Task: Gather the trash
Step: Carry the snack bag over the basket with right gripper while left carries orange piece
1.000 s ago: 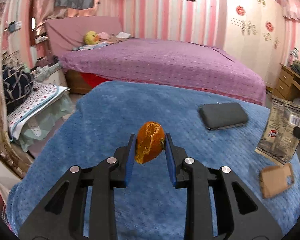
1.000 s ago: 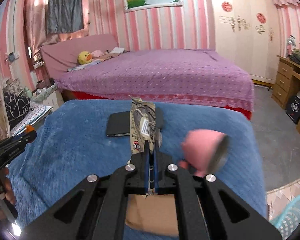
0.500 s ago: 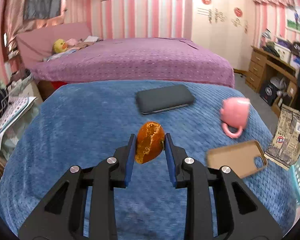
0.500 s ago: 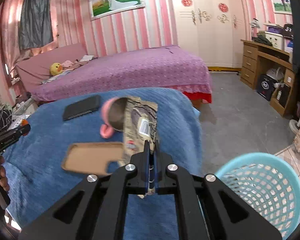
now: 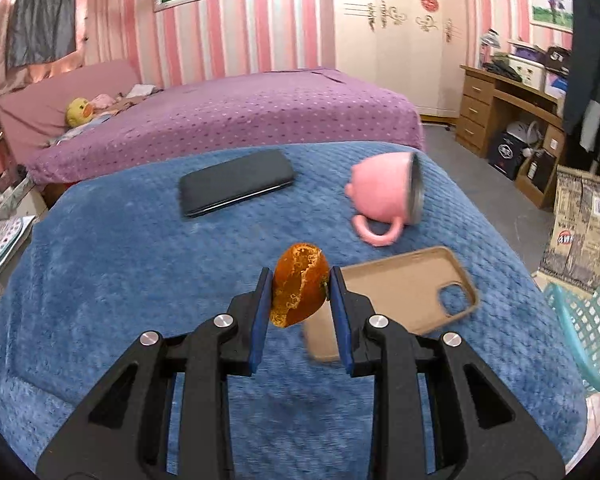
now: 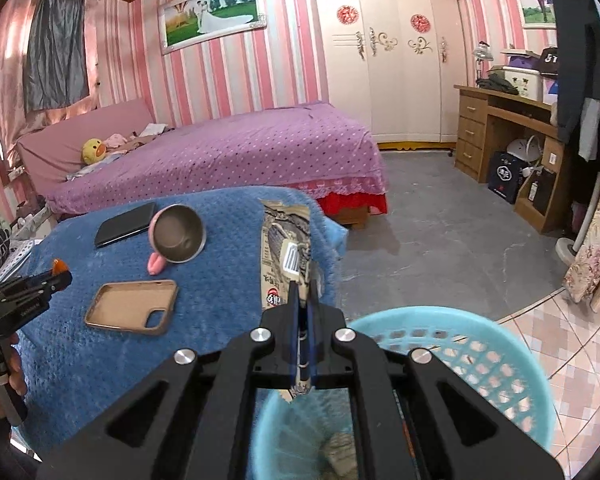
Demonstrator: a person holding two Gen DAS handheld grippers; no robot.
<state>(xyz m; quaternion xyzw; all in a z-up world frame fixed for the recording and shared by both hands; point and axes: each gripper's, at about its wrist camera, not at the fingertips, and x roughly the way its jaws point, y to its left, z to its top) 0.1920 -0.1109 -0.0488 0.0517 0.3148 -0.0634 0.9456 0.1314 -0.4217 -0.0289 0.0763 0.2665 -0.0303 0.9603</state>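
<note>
Meanwhile, the right claw [image 6: 302,312] is clamped on a snack wrapper [image 6: 286,252] above the turquoise basket [image 6: 500,364]; the left claw [image 5: 300,292], beside the basket over the blue blanket [image 5: 120,264], pinches an orange peel [image 5: 298,290].

I see a blue-blanketed table [image 5: 112,264] carrying a black phone [image 5: 236,182], tipped pink mug [image 5: 384,200] and tan phone case [image 5: 404,284].

Mug [image 5: 384,196], phone [image 5: 236,182], phone case [image 5: 412,288]
</note>
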